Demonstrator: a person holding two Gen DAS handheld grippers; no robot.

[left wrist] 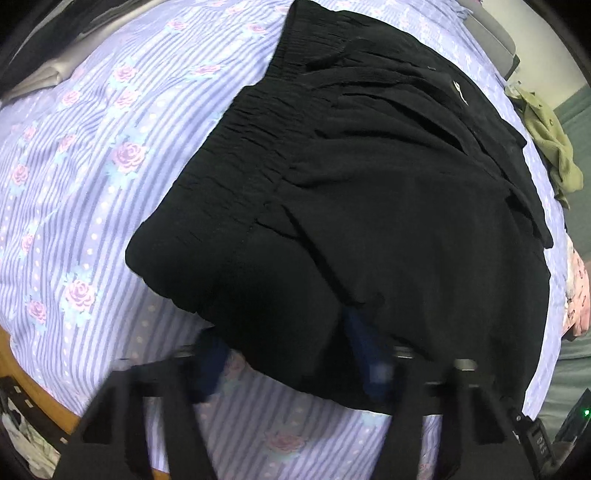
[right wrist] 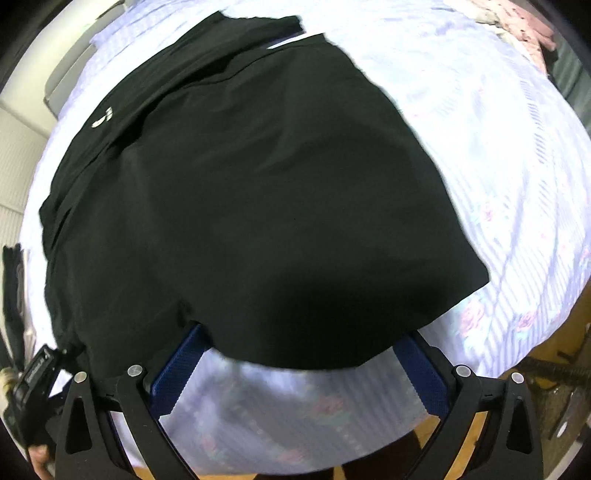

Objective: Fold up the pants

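Observation:
Black pants (left wrist: 369, 192) lie folded on a lilac striped floral bedsheet (left wrist: 92, 166), with the gathered waistband to the left and a small white logo at the far right. In the right wrist view the pants (right wrist: 258, 203) fill the middle. My left gripper (left wrist: 291, 332) has its blue fingers apart, with the pants' near edge draped over the fingertips. My right gripper (right wrist: 301, 339) is wide open, its blue fingertips under the pants' near hem. Both sets of tips are hidden by cloth.
An olive garment (left wrist: 550, 144) lies at the bed's right edge, with pink floral fabric (left wrist: 578, 295) below it. The wooden bed frame (left wrist: 33, 391) shows at lower left. Pink fabric (right wrist: 524, 22) lies at the far right in the right wrist view.

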